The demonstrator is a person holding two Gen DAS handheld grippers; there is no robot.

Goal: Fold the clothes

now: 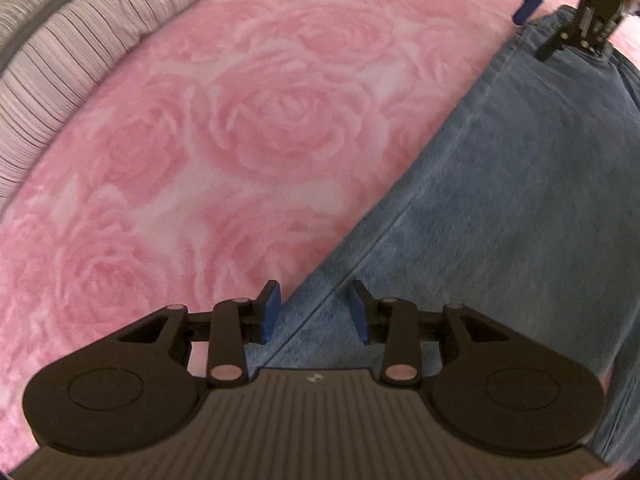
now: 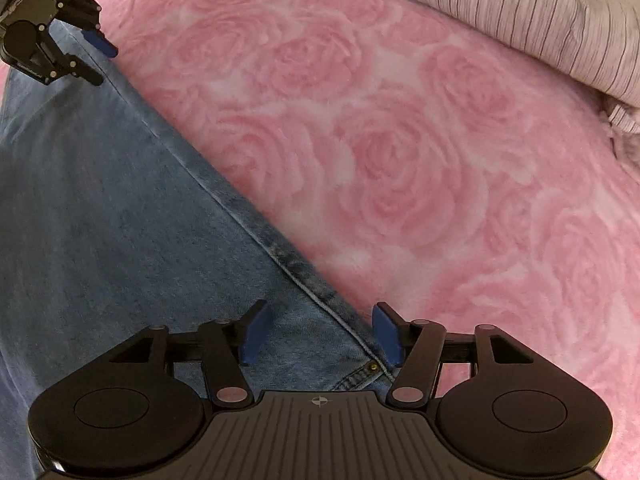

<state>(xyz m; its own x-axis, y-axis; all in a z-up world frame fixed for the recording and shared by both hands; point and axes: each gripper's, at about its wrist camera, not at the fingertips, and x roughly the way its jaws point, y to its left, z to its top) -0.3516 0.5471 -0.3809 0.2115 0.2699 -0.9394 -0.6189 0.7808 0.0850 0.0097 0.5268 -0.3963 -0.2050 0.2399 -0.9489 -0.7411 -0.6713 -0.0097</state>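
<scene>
Jeans (image 1: 500, 208) lie flat on pink rose-patterned bedding (image 1: 240, 128), one long seamed edge running diagonally across it. Left gripper (image 1: 314, 314) and right gripper (image 2: 320, 334) both point down over that edge, jaws apart, blue pads clear of the denim, nothing gripped. Striped pillow (image 2: 520, 12) sits beyond the bedding.
</scene>
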